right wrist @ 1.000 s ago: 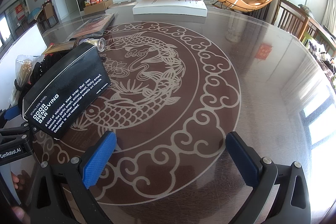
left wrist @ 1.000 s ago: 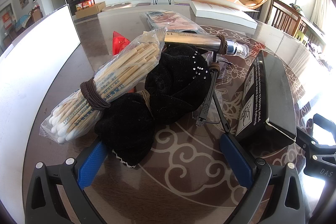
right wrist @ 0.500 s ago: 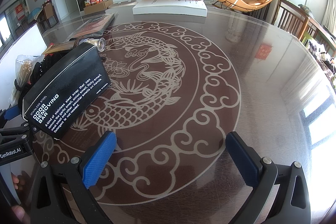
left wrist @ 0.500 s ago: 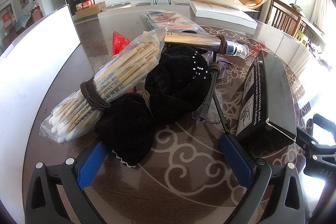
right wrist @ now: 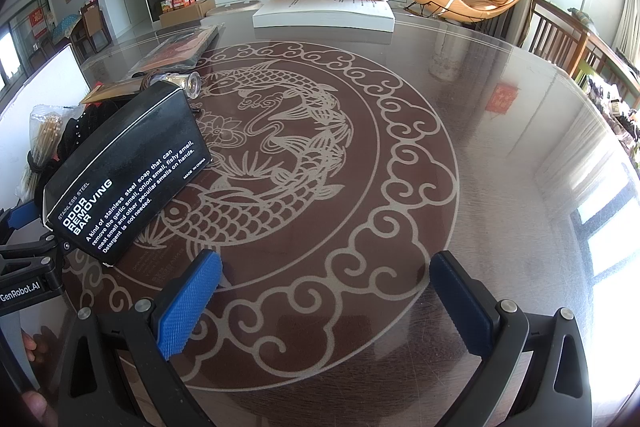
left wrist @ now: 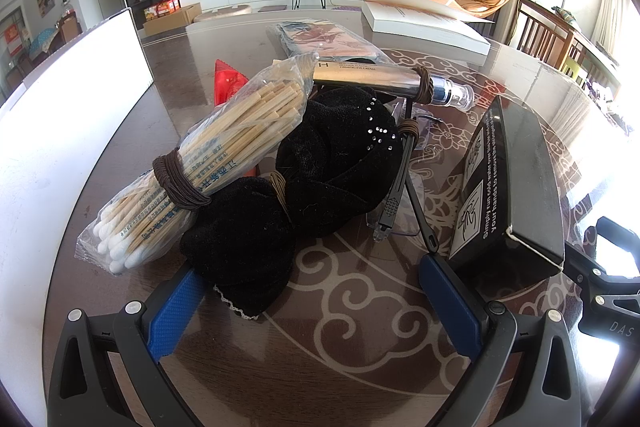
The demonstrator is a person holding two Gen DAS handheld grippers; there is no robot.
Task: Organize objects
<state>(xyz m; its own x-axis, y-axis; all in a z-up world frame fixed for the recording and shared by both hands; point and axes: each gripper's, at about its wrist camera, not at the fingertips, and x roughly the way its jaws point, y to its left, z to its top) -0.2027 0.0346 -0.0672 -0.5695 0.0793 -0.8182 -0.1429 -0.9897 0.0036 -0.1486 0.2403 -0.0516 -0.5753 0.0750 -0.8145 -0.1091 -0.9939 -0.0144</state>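
A heap lies on the round table just ahead of my left gripper [left wrist: 316, 299], which is open and empty. In the heap are a bag of cotton swabs [left wrist: 208, 163] bound with a brown hair tie, a black velvet cloth [left wrist: 316, 183], a silver eye-cream tube [left wrist: 384, 81] and black-armed glasses [left wrist: 400, 183]. A black odor-removing-bar box [left wrist: 516, 187] lies to the right of the heap, also seen as the black box [right wrist: 128, 179] in the right wrist view. My right gripper [right wrist: 324, 299] is open over bare table, right of that box.
A white board [left wrist: 68, 131] stands along the left table edge. A white flat box [right wrist: 324, 11] and a plastic-wrapped packet [left wrist: 324, 39] lie at the far side. A red packet [left wrist: 226, 83] peeks from behind the swabs. Wooden chairs [right wrist: 560, 35] stand at the right.
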